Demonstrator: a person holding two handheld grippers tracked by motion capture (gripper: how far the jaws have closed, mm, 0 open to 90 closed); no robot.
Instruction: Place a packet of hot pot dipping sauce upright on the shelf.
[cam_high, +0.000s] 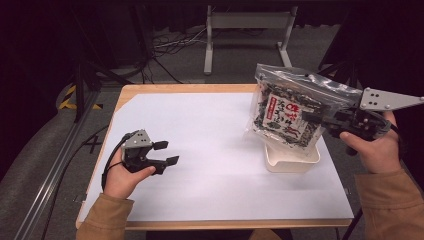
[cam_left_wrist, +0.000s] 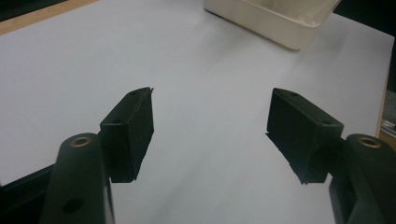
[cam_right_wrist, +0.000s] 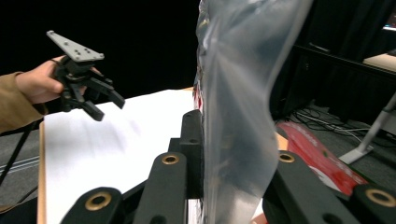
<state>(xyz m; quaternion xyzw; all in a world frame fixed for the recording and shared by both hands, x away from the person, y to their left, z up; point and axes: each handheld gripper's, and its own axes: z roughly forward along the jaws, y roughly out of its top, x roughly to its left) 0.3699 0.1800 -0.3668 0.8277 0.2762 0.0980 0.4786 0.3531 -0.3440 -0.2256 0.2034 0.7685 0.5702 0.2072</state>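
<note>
Jaws of right gripper (cam_high: 320, 119) clamped on snack bag (cam_high: 290, 112), seemingly above tray (cam_high: 292, 159), left gripper (cam_high: 167, 152) jaws parted, empty.

White-covered table (cam_high: 210, 200), cream tray (cam_high: 292, 162)

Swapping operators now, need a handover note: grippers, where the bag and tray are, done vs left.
Right gripper: shut on the clear zip bag of dark printed packets, held in the air by its edge, above the white tray.
Left gripper: open, nothing between the jaws, low over the white sheet at the left of the table, jaws aimed toward the tray.
Tray: on the sheet at the right; its inside is hidden by the bag.
Done: bag is gripped and up.
Left: probably to lower the bag into the tray or set it aside; the left gripper is free to help.
</note>
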